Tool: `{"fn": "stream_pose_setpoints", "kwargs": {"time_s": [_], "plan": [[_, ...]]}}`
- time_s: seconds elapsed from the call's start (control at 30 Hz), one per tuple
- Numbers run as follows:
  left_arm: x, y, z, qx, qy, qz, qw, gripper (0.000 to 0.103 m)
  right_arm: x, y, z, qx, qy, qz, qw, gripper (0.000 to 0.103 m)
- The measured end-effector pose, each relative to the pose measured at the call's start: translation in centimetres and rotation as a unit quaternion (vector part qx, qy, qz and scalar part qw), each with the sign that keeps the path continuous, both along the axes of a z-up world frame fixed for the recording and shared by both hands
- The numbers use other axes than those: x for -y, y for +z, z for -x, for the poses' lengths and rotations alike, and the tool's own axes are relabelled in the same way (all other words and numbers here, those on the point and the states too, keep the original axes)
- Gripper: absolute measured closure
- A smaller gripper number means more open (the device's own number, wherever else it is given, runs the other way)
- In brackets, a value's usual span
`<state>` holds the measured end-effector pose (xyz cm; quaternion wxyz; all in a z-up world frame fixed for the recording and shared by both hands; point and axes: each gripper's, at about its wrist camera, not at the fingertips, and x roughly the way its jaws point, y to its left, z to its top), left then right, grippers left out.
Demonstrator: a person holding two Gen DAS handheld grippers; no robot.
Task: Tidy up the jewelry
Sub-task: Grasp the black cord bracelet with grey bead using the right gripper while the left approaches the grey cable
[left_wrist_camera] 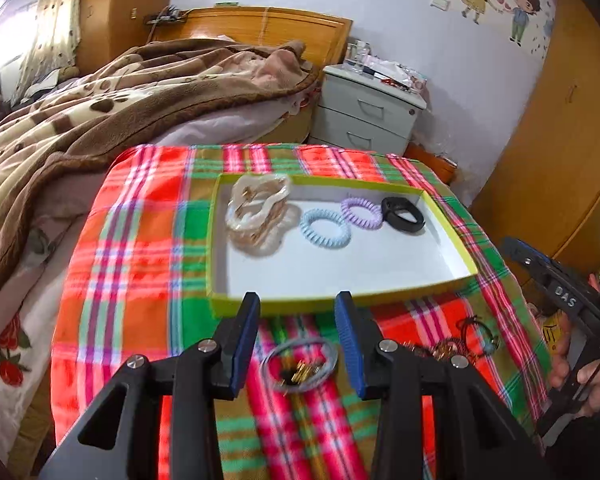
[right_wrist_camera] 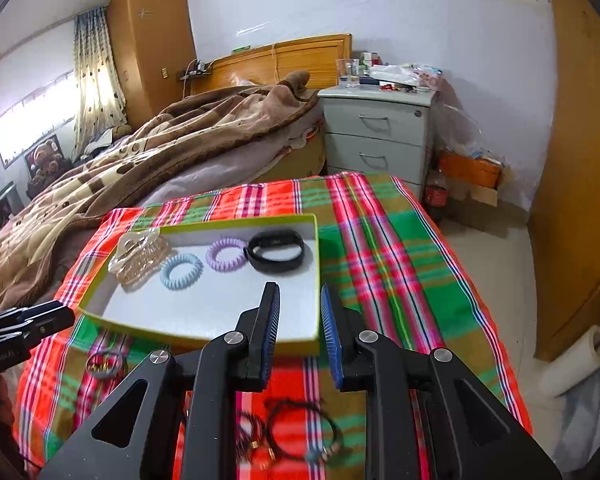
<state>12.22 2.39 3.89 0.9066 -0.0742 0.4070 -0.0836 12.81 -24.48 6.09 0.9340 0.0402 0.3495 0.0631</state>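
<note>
A shallow white tray with a yellow-green rim (left_wrist_camera: 216, 240) (right_wrist_camera: 316, 264) sits on the plaid cloth. In it lie clear and gold bangles (left_wrist_camera: 258, 210) (right_wrist_camera: 140, 258), a blue coil hair tie (left_wrist_camera: 325, 227) (right_wrist_camera: 181, 271), a purple coil tie (left_wrist_camera: 360, 209) (right_wrist_camera: 227, 255) and a black wristband (left_wrist_camera: 403, 214) (right_wrist_camera: 276, 251). My left gripper (left_wrist_camera: 298, 316) is open and empty above a grey hair ring with gold beads (left_wrist_camera: 302, 364) (right_wrist_camera: 104, 364). My right gripper (right_wrist_camera: 300, 308) is open and empty, above black cord bracelets (right_wrist_camera: 300, 432) (left_wrist_camera: 460, 340) lying on the cloth.
The plaid-covered table (left_wrist_camera: 140, 280) (right_wrist_camera: 400, 260) stands beside a bed with a brown blanket (left_wrist_camera: 100, 100). A grey drawer unit (right_wrist_camera: 376, 136) stands behind. The floor drops off to the right of the table (right_wrist_camera: 500, 280). The right gripper's body shows in the left view (left_wrist_camera: 560, 300).
</note>
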Motion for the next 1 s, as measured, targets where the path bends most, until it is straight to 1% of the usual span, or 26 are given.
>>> {"fn": "stream_pose_setpoints", "kwargs": {"time_s": [0.23,0.27,0.43,0.47,0.5,0.53,0.57,0.63,0.73,0.8,0.97,1.0], "plan": [[-1.2,-1.0,2.5,-0.003,-0.008,0.010,0.9999,0.062,1.9,-2.6,2.3,-0.039,0.005,-0.002,0.999,0.081],[-1.4,-1.3,2.7,-0.007,-0.008,0.015,0.9998,0.062,2.2,-3.1,2.6,-0.049,0.003,-0.005,0.999,0.081],[-2.3,-2.3,3.9,-0.013,0.001,0.030,0.9994,0.062,2.7,-4.4,3.6,-0.071,-0.004,-0.035,0.997,0.080],[-2.4,-2.6,4.0,-0.016,0.003,0.032,0.9994,0.062,2.6,-4.7,3.8,-0.072,-0.004,-0.036,0.997,0.075],[-2.4,-2.8,4.1,-0.019,0.005,0.033,0.9993,0.062,2.4,-4.9,3.9,-0.076,-0.006,-0.035,0.996,0.061],[-2.5,-2.9,4.2,-0.021,0.008,0.033,0.9992,0.062,2.2,-5.1,3.9,-0.078,-0.007,-0.035,0.996,0.055],[-2.5,-3.0,4.3,-0.022,0.008,0.033,0.9992,0.062,1.9,-5.2,4.0,-0.079,-0.004,-0.038,0.996,0.053],[-2.5,-3.2,4.4,-0.024,0.007,0.032,0.9992,0.062,1.4,-5.5,4.0,-0.085,-0.006,-0.032,0.996,0.053],[-2.8,-3.4,4.7,-0.028,0.011,0.034,0.9990,0.061,0.9,-6.1,3.8,-0.098,-0.029,-0.001,0.995,0.053],[-3.0,-3.5,4.8,-0.030,0.014,0.037,0.9988,0.061,0.9,-6.3,3.9,-0.100,-0.028,-0.006,0.995,0.053],[-3.5,-3.8,5.1,-0.034,0.022,0.037,0.9985,0.061,0.6,-6.5,4.2,-0.101,-0.040,0.007,0.994,0.053],[-3.5,-3.9,5.1,-0.035,0.023,0.038,0.9984,0.061,0.6,-6.5,4.2,-0.101,-0.043,0.009,0.994,0.055]]}}
